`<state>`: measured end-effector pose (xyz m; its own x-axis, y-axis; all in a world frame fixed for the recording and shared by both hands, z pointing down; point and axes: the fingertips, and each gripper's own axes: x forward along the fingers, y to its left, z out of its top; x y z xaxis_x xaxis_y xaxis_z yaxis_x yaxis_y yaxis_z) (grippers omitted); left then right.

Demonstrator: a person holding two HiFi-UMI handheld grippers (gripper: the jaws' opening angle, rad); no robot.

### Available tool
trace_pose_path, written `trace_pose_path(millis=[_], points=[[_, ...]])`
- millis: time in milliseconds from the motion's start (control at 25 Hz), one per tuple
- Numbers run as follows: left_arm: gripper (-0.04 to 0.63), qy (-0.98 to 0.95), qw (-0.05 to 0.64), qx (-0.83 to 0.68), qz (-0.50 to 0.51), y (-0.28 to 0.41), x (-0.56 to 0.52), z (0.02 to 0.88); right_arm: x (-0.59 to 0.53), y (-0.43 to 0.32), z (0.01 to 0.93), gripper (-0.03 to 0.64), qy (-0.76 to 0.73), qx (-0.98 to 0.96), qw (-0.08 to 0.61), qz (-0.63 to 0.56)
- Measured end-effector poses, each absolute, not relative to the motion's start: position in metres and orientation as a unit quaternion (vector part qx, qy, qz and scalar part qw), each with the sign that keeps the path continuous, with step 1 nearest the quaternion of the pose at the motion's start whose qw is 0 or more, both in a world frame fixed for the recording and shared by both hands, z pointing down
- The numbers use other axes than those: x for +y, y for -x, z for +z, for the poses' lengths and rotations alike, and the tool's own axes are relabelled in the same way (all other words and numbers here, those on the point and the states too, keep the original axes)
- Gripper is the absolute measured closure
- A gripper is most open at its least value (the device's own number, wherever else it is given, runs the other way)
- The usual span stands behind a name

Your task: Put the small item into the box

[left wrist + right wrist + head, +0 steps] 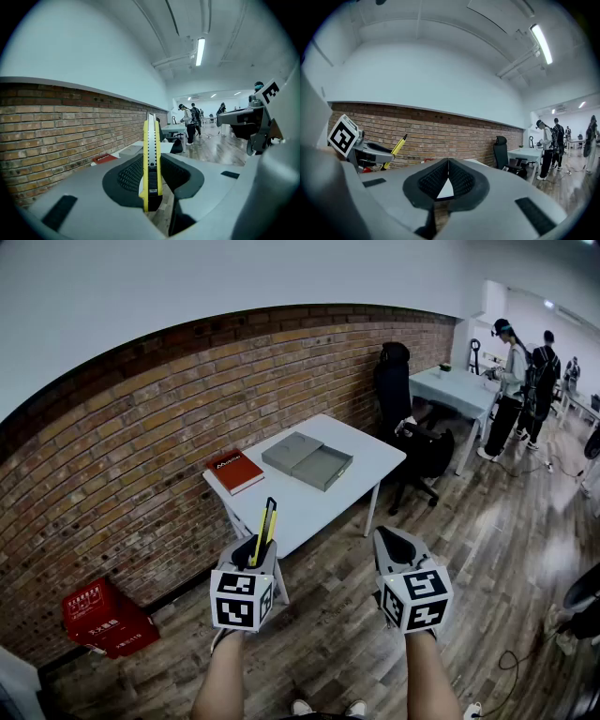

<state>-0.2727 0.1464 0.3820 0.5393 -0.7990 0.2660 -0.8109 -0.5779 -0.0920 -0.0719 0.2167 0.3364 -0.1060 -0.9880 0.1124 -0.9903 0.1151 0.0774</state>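
An office-like workroom: brick wall point(141, 418), white tables point(309, 488), office chair point(396, 390), wood floor point(487, 540).

A slim yellow knife point(268, 521) is clamped upright in the left gripper point(260, 547) — short of the table point(309, 512). A shallow grey box point(323, 468) is laid open near the table's middle, its lid point(292, 452) set alongside.

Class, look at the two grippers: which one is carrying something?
The left gripper: its jaws are shut on a yellow utility knife that sticks out past them. The right gripper has its jaws closed together with nothing between.
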Motion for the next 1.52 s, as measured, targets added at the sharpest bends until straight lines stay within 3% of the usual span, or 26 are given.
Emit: trace_pose_path(millis=[840,1520], points=[[0.465,-0.891,0.037,-0.430,0.142,0.296,0.106,0.401,0.182,0.108,0.341,0.595,-0.678,-0.731,0.081,0.008],[0.465,-0.877,0.039,-0.450,0.163,0.235,0.011,0.414,0.073,0.044,0.355,0.595,-0.656,-0.751,0.073,0.021]])
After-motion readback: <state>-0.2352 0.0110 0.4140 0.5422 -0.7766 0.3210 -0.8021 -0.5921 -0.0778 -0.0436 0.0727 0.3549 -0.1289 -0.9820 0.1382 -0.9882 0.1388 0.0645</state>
